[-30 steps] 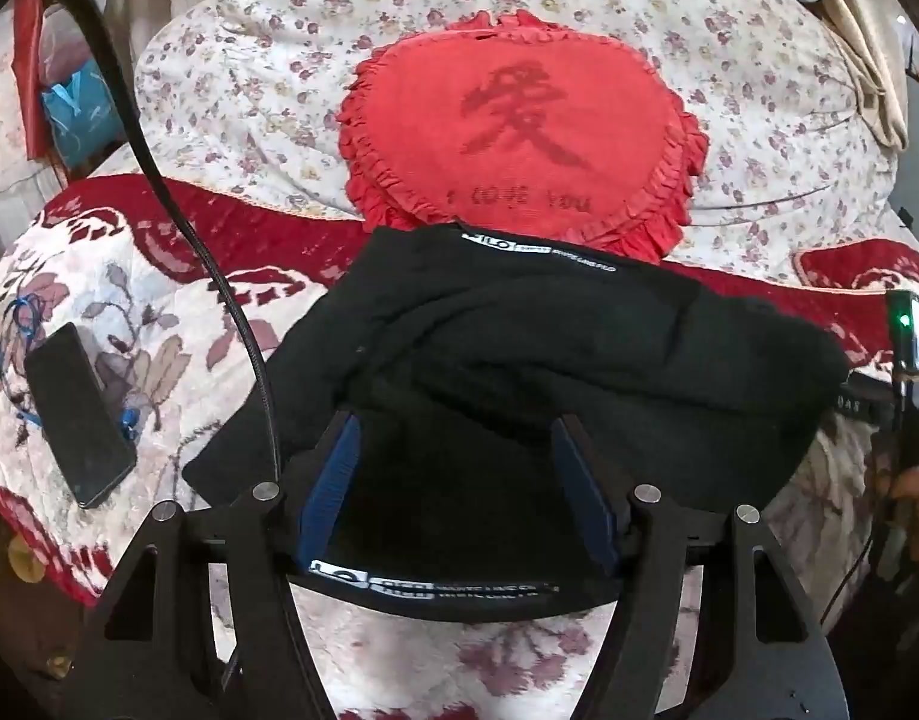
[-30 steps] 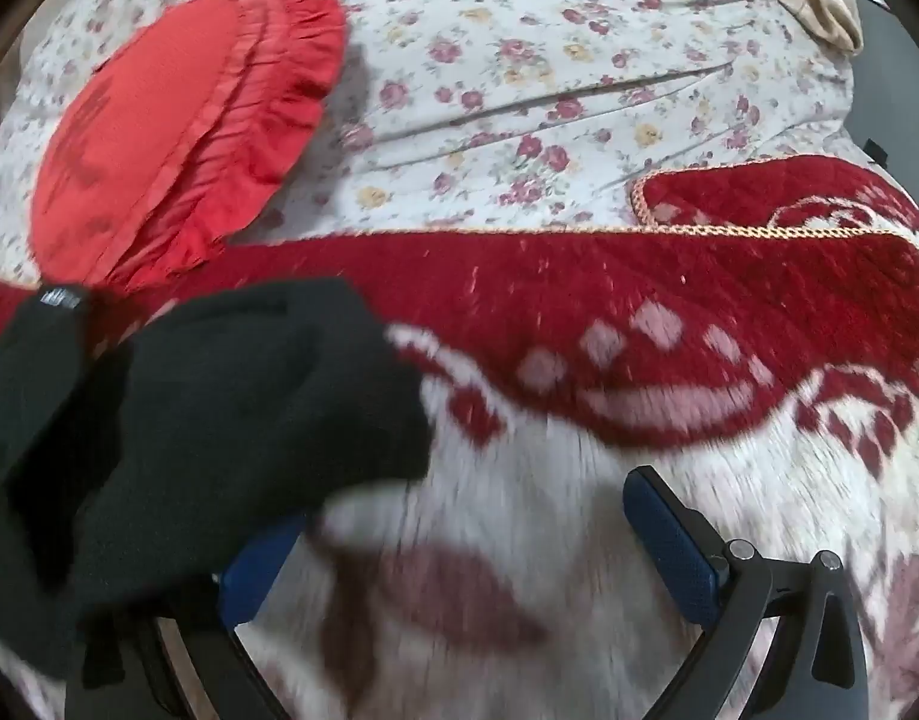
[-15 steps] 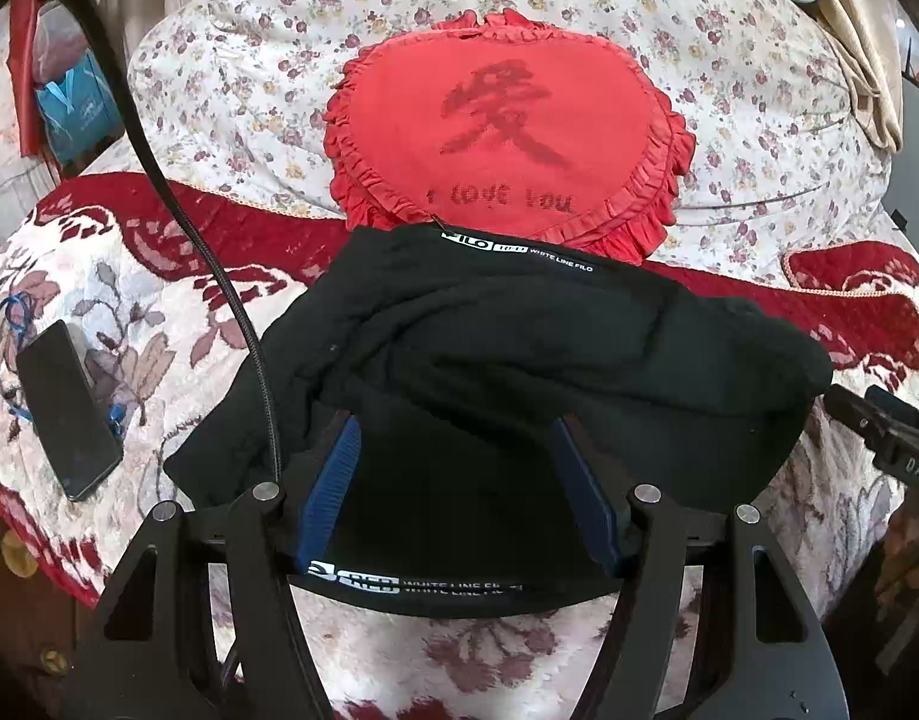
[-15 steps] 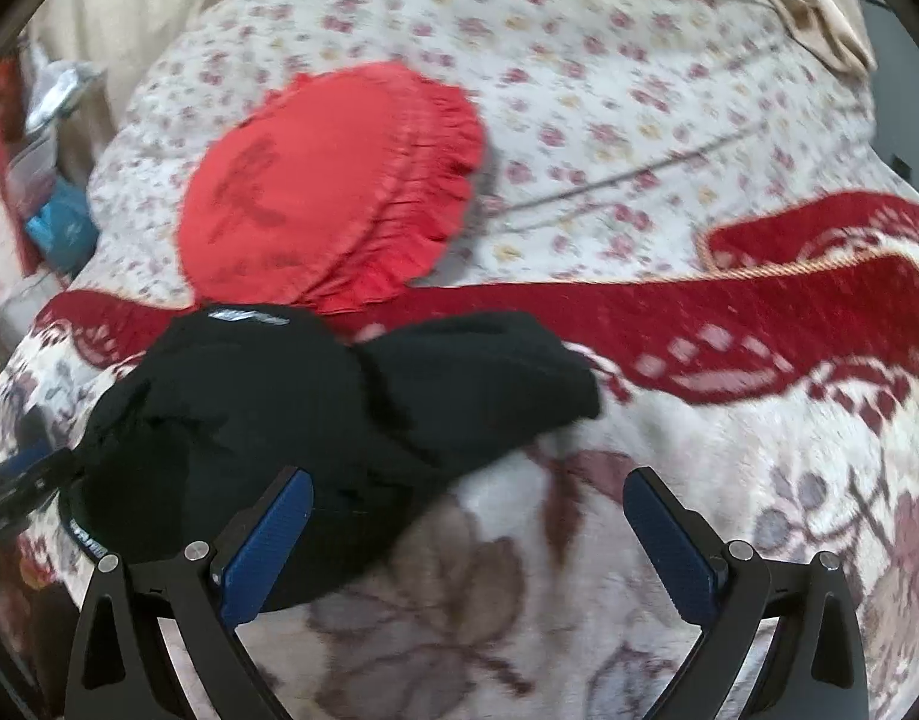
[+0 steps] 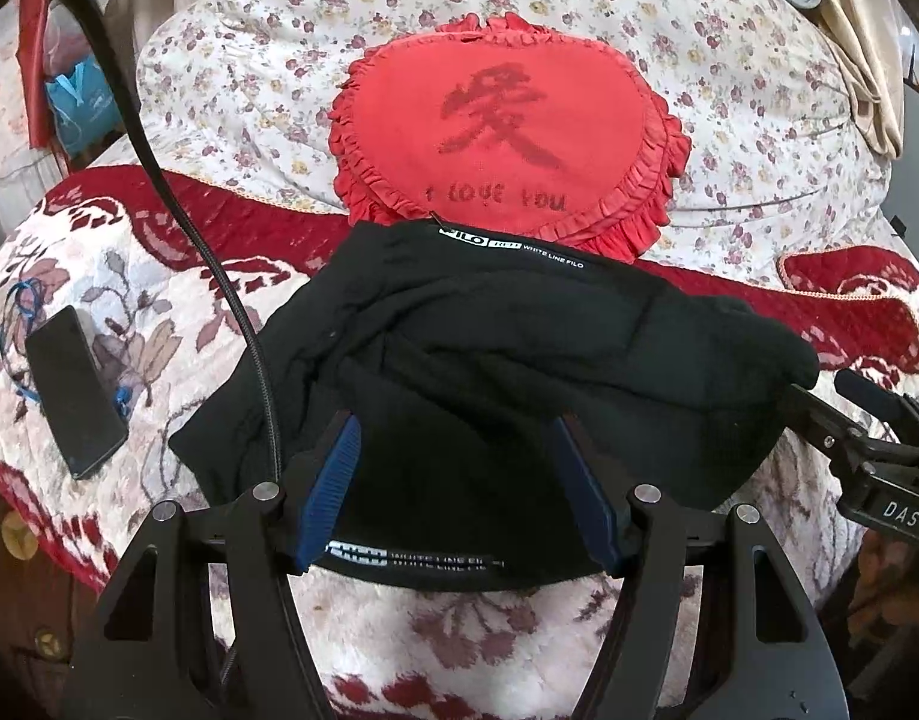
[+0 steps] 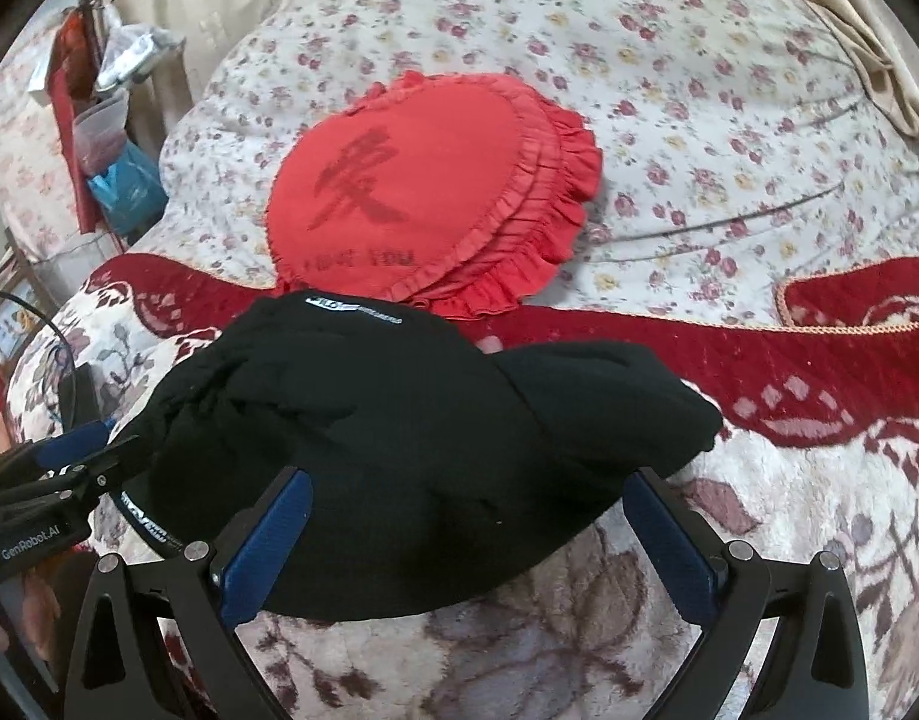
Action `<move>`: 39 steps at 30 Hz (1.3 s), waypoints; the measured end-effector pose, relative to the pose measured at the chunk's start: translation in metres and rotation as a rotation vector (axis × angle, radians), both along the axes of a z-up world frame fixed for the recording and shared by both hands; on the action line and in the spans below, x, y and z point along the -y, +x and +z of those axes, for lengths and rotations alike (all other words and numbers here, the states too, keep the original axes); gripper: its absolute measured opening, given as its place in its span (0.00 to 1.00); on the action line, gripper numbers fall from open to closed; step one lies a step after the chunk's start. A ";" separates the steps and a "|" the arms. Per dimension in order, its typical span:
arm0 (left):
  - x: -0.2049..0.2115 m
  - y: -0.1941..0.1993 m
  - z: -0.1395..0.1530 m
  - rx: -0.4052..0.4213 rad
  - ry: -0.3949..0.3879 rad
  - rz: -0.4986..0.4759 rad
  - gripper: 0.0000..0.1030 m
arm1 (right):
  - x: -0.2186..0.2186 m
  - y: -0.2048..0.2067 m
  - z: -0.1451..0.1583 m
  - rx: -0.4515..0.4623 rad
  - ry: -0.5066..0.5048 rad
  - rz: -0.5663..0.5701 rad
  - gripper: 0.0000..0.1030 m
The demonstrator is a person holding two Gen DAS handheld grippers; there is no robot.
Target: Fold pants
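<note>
The black pants [image 5: 519,372] lie bunched on the blanket [image 5: 129,300] below the red cushion [image 5: 507,132]; left gripper [image 5: 453,498] gapes wide, gripping nothing; right gripper [image 6: 465,546], equally spread and empty, has pulled back from 3 o'clock.

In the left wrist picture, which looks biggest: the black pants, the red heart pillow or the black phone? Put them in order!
As they look in the left wrist view:
1. Black pants, the biggest, though they lie nearest the camera, which makes them look larger.
2. Red heart pillow, a bit smaller and farther back.
3. Black phone, clearly the smallest.
</note>
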State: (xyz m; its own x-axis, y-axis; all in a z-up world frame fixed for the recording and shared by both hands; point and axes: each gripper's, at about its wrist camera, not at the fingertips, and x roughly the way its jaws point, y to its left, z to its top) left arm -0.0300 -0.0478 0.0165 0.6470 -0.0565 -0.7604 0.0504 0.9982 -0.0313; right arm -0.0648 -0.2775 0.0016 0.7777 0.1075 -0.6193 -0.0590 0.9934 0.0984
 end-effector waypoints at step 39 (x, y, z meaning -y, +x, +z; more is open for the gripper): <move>0.020 0.010 0.005 -0.017 -0.010 -0.029 0.64 | -0.001 0.009 0.003 -0.036 0.001 0.020 1.00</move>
